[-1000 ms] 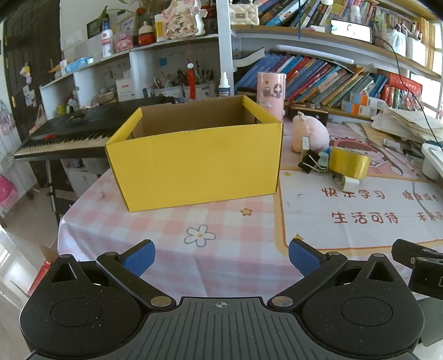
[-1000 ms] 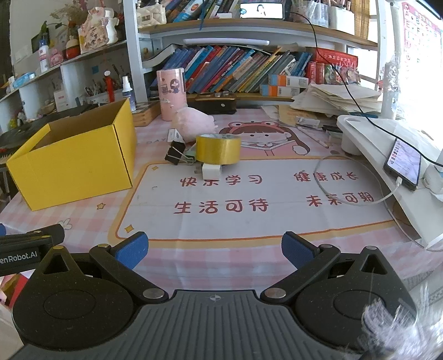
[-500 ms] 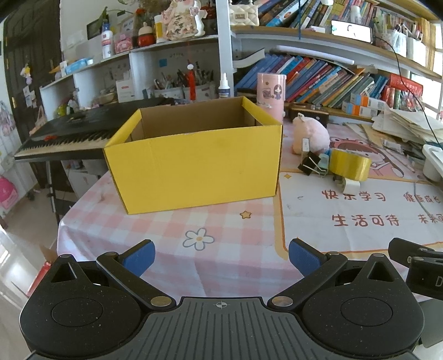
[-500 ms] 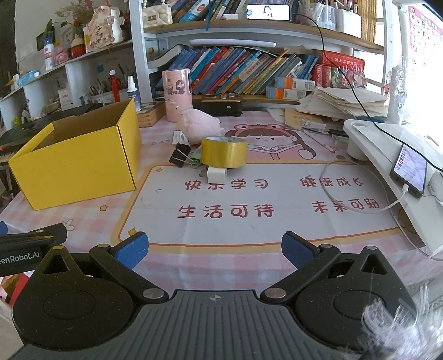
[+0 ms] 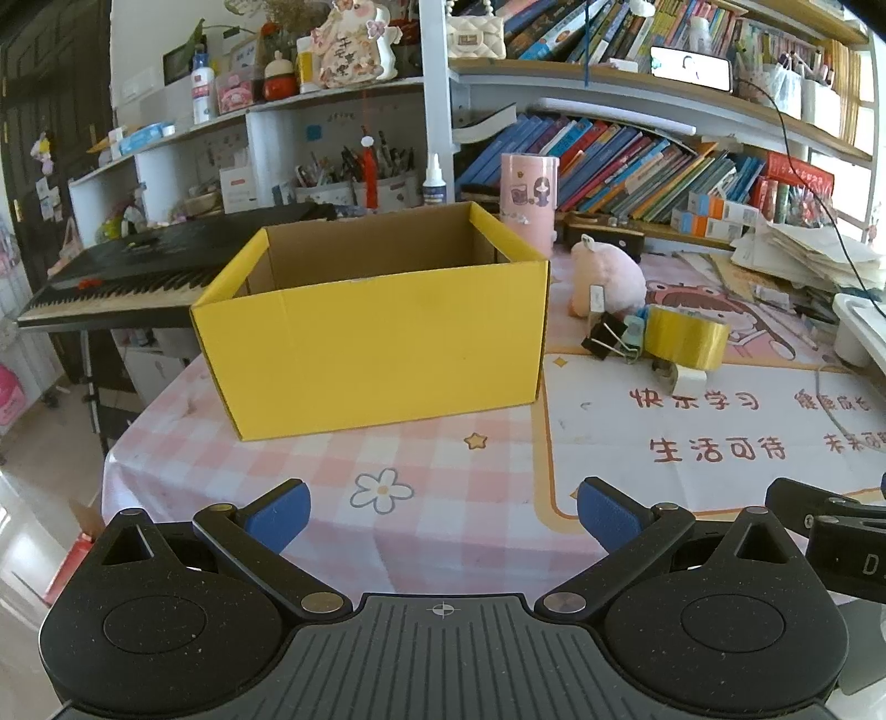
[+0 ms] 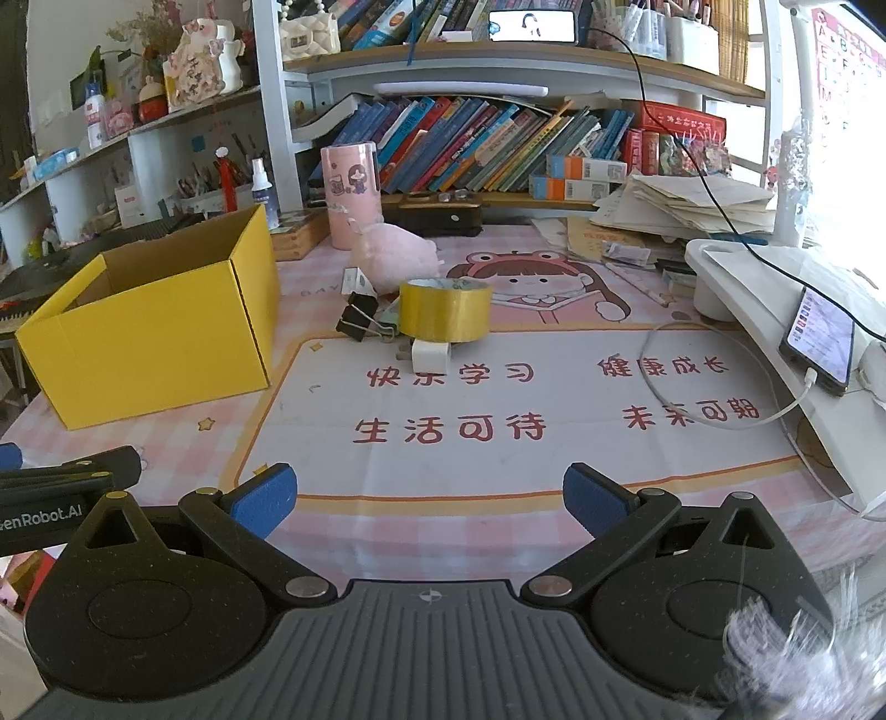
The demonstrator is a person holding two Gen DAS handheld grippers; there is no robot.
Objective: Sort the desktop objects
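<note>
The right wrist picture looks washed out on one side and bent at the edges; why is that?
Right wrist view: window light overexposes the right edge near the phone; the fisheye lens bows the shelves. Left wrist view: evenly lit, yellow box sharp.

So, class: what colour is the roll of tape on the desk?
Golden yellow; the roll of tape shows best in the right wrist view.

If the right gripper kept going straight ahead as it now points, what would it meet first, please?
Probably the small white charger block just in front of the yellow tape roll; only bare mat lies before the open right gripper, though depth is uncertain.
</note>
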